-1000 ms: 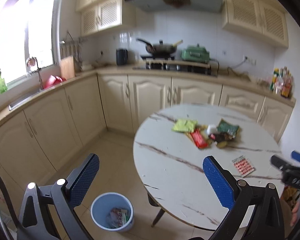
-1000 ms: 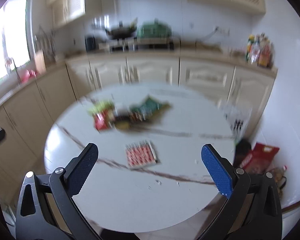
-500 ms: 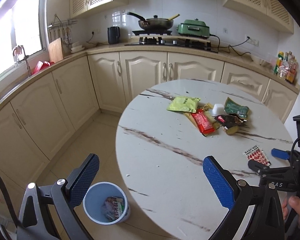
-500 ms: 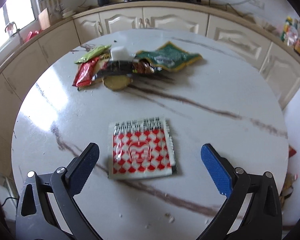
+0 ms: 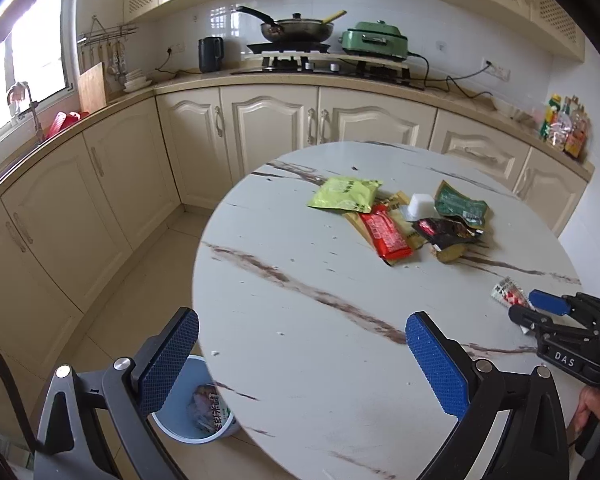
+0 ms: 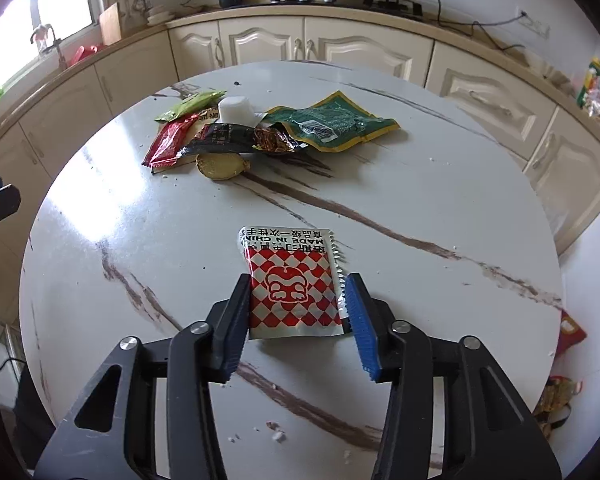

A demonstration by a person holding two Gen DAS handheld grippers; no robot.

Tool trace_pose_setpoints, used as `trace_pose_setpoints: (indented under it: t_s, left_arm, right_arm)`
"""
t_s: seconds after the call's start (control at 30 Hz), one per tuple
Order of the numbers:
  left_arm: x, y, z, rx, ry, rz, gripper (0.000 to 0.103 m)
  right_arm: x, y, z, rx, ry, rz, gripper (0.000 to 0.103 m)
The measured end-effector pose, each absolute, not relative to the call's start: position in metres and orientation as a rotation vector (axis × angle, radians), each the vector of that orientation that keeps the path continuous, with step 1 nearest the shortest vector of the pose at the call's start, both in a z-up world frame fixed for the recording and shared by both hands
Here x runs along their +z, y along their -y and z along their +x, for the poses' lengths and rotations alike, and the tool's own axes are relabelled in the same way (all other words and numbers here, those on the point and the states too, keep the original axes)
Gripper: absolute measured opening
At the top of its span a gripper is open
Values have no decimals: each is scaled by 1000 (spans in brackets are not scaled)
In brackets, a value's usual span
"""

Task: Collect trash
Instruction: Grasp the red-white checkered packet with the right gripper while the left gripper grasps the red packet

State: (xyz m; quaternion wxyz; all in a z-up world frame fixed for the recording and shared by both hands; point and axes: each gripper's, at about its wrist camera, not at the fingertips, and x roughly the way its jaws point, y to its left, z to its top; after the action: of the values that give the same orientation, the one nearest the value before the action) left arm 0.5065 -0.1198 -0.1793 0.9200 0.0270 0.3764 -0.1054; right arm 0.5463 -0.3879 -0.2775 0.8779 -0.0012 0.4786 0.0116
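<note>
Presently the right gripper (image 6: 298, 312), its jaws having just been closing, pinches the red-and-white checkered foil sachet (image 6: 292, 280) between its fingers on the round white marble-pattern table (image 6: 420, 200); beyond the fingertips the sachet reads "MADE IN CHINA". The left gripper (image 5: 300, 364) stands open and empty, its left finger over the blue waste bin (image 5: 180, 428). "DAS" marks the right gripper's body.

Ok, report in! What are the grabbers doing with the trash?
Right gripper just closing around checkered packet, pads at its edges. Left gripper open, empty. Nothing in the way.
</note>
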Motion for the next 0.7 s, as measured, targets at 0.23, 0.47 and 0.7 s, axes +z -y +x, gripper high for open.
trace_pose_setpoints:
  t_s: [0.23, 0.47, 0.7]
  left_arm:
    - [-183, 155, 529, -296, -814, 56, 102]
    - [-189, 188, 566, -358, -812, 89, 102]
    - [-207, 190, 620, -278, -880, -39, 100]
  right_arm:
    - [-278, 407, 549, 44, -967, 64, 19]
    - [-263, 421, 555, 57, -894, 109, 19]
    - [-255, 427, 571, 76, -858, 127, 19]
